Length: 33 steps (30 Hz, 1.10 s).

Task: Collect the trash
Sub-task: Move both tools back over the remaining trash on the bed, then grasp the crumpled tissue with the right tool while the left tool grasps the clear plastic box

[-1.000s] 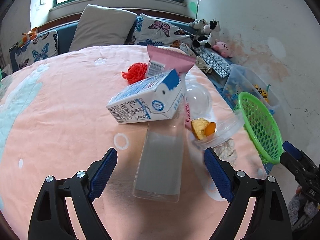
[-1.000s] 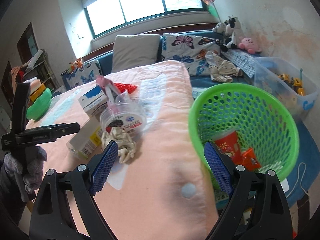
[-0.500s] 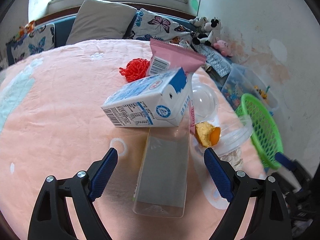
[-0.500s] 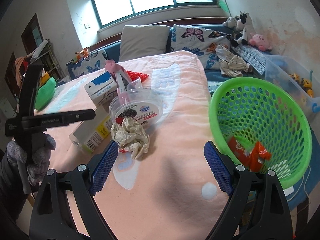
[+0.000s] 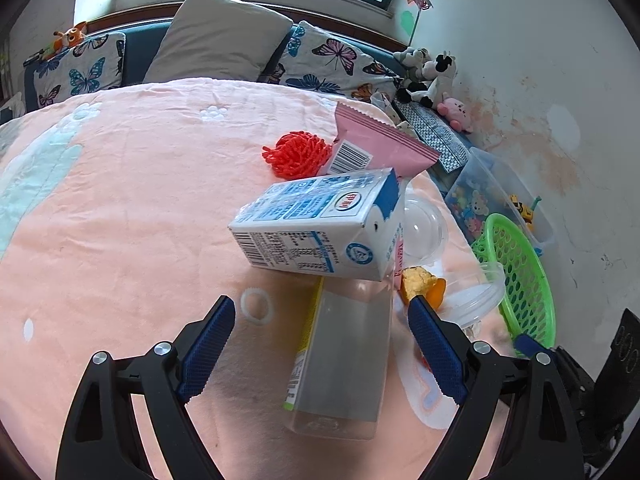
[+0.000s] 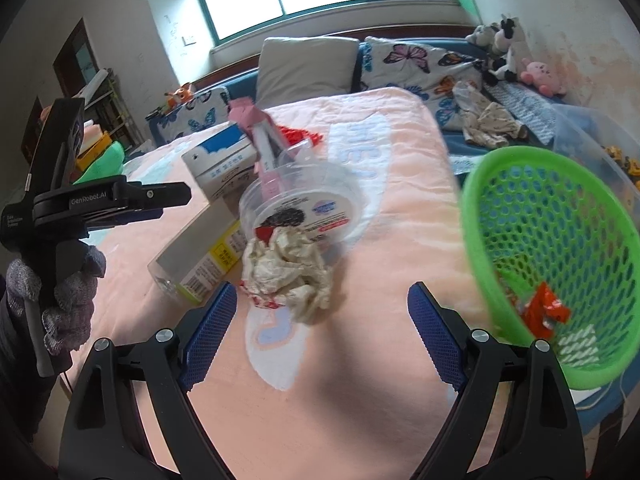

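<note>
Your right gripper (image 6: 321, 334) hangs over the pink blanket (image 6: 400, 208) just short of the paper wad (image 6: 289, 274). Its jaws stand wide and are narrowing slightly, with nothing pressed between the pads. The wad lies on the blanket just in front of them, touching the tub (image 6: 304, 210) behind it and well to the left of the green basket (image 6: 480, 240).

Your left gripper (image 5: 321, 350) is also spread wide and holds nothing. The clear box (image 5: 344, 356) lies between its fingers but is not touched. The milk carton (image 5: 320, 226) rests on the box's far end.

The step in hand looks to be picking up the wad. To do it well, bring both pads fully past the wad's sides before closing. Keep low so the soft paper does not slip out, and keep clear of the tub's rim behind it. The basket sits tilted at the blanket's edge, right of the wad, so carry the wad over its rim rather than tossing it.

Count on the blanket: one wad, one tub, one carton, one clear box, one pink wrapper (image 5: 380, 146) and one red mesh bundle (image 5: 298, 154). At least one red wrapper (image 6: 544, 310) already lies in the basket.
</note>
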Available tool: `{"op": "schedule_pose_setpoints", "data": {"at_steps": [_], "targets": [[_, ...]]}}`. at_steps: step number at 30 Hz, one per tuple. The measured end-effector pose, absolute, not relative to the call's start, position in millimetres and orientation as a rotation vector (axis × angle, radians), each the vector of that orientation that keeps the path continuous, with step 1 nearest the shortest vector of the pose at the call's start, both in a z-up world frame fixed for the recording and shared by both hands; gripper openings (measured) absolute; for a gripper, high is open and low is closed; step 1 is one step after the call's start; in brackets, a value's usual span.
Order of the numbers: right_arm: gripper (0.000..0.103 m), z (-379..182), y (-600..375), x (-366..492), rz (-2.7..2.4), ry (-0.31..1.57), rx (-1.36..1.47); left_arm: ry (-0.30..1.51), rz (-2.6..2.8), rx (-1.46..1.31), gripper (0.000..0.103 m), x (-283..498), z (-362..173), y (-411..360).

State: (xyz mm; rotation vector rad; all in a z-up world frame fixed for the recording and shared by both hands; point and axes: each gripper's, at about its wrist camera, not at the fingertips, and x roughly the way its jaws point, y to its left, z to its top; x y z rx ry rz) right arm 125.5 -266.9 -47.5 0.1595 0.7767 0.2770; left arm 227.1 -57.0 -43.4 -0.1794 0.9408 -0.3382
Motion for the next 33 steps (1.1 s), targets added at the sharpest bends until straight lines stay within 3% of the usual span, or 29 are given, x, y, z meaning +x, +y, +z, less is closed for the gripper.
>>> {"op": "schedule_pose_setpoints", "data": {"at_steps": [10, 20, 33], "targets": [[0.075, -72, -240, 159, 0.322, 0.834, 0.157, 0.965, -0.358, -0.13, 0.086, 224, -54, -61], [0.057, -76, -240, 159, 0.353, 0.839, 0.178, 0.989, -0.367, -0.096, 0.086, 228, -65, -71], [0.056, -63, -253, 117, 0.342, 0.814, 0.168, 0.982, -0.362, 0.012, 0.081, 241, -75, -100]]}}
